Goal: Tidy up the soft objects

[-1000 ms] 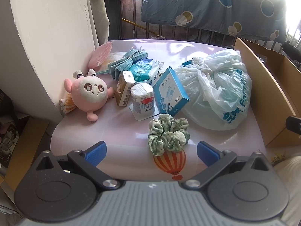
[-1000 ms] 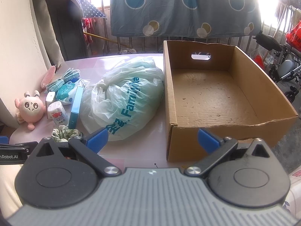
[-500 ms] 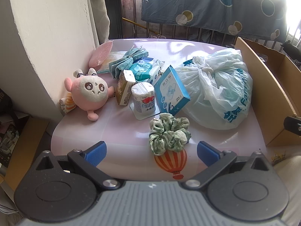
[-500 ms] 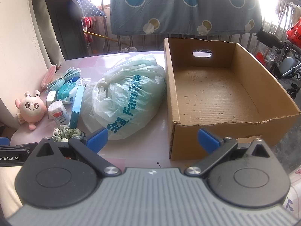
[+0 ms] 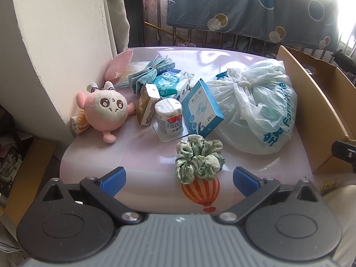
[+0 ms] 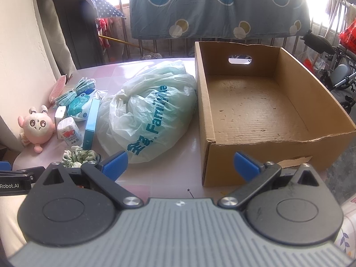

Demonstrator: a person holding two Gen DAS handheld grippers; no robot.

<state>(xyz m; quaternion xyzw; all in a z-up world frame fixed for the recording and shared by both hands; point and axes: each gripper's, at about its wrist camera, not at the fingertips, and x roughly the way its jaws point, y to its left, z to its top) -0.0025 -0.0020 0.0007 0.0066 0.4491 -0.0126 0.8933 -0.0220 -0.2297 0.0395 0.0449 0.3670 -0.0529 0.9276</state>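
Observation:
On the pink table [image 5: 142, 155] a green scrunchie [image 5: 199, 156] lies just ahead of my open left gripper [image 5: 180, 178]. A pink plush toy [image 5: 105, 110] leans by the wall at the left. Behind it are a teal cloth [image 5: 151, 71], a wipes pack [image 5: 170, 84] and a pink pad [image 5: 119, 65]. A knotted plastic bag [image 5: 255, 104] fills the right side. My right gripper [image 6: 180, 165] is open near the table's front edge, between the bag [image 6: 151, 111] and an empty cardboard box [image 6: 255, 102].
A blue plaster box [image 5: 201, 109], a small milk carton [image 5: 146, 104] and a white cup-shaped pack [image 5: 170, 118] stand among the soft things. A white wall [image 5: 62, 44] bounds the left. Railings and a hanging blue sheet [image 6: 218, 6] lie beyond the table.
Both grippers have drifted slightly; the left view shifted a little so the scrunchie sits marginally nearer. Nothing was taken hold of or let go.

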